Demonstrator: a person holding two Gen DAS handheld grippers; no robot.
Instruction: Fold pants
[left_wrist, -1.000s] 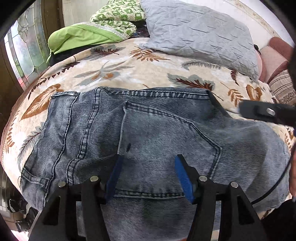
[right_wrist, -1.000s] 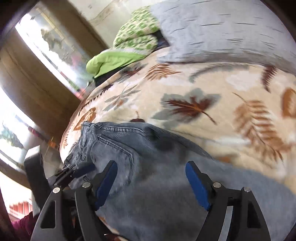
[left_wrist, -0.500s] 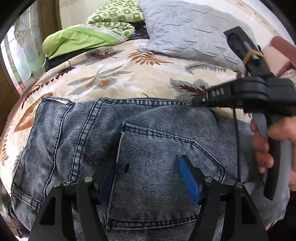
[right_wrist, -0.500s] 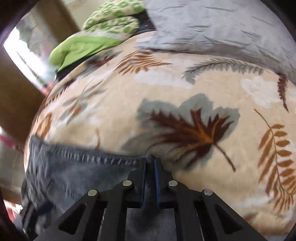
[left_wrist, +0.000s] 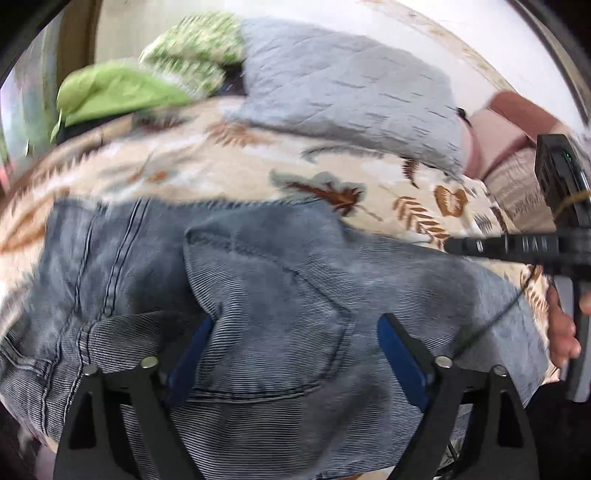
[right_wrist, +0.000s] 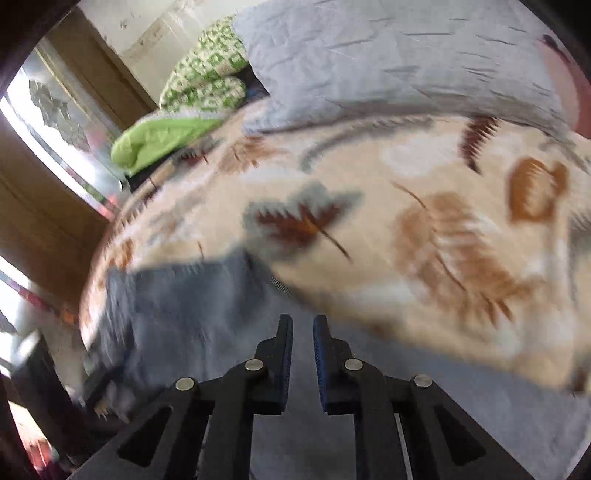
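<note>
Left wrist view shows the pants (left_wrist: 266, 302), grey-blue jeans, lying back-pocket-up on the bed (left_wrist: 207, 177), filling the frame from 9 o'clock to 4 o'clock. The left hand-held gripper (left_wrist: 291, 354) has just been opening: its blue pads stand spread over the pocket, the denim between them but not pinched. The right hand-held gripper (right_wrist: 303, 354) is pressed together, jaws nearly touching; blur keeps me from telling whether any cloth is caught. It hangs over the denim near the edge that meets the leaf-print cover.

Judging by the bunched, wrinkled cloth around the pocket, the fold looks only started; the legs are out of sight, so most of the work seems left. The waistband runs roughly from 9 to 3 o'clock at the far side, so the long axis likely points toward 6 o'clock.
</note>
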